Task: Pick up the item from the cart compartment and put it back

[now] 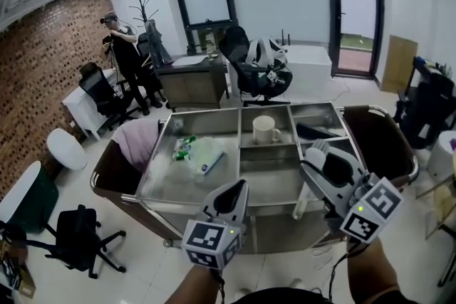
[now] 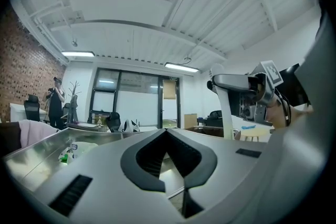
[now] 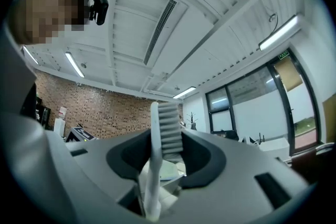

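A steel cart point(image 1: 206, 122) with several compartments stands in front of me. My right gripper point(image 1: 322, 157) hovers above its right side, shut on a white brush point(image 1: 302, 200) whose handle hangs down past the jaws. In the right gripper view the brush point(image 3: 167, 128) stands upright between the jaws, its ribbed bristle head on top. My left gripper point(image 1: 231, 194) is level at the cart's front edge, its jaws together with nothing in them; the left gripper view shows the tips point(image 2: 167, 132) meeting. A white mug point(image 1: 265, 130) sits in the middle back compartment.
A clear bag with a green item point(image 1: 194, 151) lies in the big left compartment, and a dark object point(image 1: 313, 132) in the back right one. Pink cloth point(image 1: 139, 142) fills the cart's left side bag. Office chairs, desks and a standing person point(image 1: 127, 57) are behind.
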`<state>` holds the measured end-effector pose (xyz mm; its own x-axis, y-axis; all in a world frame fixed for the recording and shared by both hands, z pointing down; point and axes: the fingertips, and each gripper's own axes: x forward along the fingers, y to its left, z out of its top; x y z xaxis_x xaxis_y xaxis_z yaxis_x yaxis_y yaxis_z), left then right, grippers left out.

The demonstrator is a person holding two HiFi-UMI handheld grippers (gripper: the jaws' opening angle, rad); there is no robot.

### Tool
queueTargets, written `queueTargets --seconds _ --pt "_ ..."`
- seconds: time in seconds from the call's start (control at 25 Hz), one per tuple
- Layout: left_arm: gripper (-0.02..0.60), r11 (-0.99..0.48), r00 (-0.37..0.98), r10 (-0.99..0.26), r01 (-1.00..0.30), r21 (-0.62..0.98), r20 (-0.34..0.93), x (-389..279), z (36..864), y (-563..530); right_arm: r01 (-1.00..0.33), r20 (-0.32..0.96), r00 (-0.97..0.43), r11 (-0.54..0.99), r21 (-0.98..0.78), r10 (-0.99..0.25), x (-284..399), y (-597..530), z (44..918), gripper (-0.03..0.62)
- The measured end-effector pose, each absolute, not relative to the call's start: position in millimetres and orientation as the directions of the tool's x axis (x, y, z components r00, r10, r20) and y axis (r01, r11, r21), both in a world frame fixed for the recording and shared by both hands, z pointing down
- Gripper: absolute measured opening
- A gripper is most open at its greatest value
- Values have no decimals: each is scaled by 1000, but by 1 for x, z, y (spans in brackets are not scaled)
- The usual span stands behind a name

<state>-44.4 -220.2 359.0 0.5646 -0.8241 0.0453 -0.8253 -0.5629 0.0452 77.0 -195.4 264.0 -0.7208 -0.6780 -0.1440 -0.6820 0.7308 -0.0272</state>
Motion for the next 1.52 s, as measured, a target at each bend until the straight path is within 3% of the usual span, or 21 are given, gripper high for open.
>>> queueTargets --seconds 0.36,1.52 --pt "0 -575 577 -815 -817 50 56 -40 364 -219 -723 -73 -674 677 -134 -735 94 -192 322 184" --pt "0 -558 560 -828 -828 50 34 -37 362 -221 -726 -48 -671 669 -159 -740 95 -201 336 184"
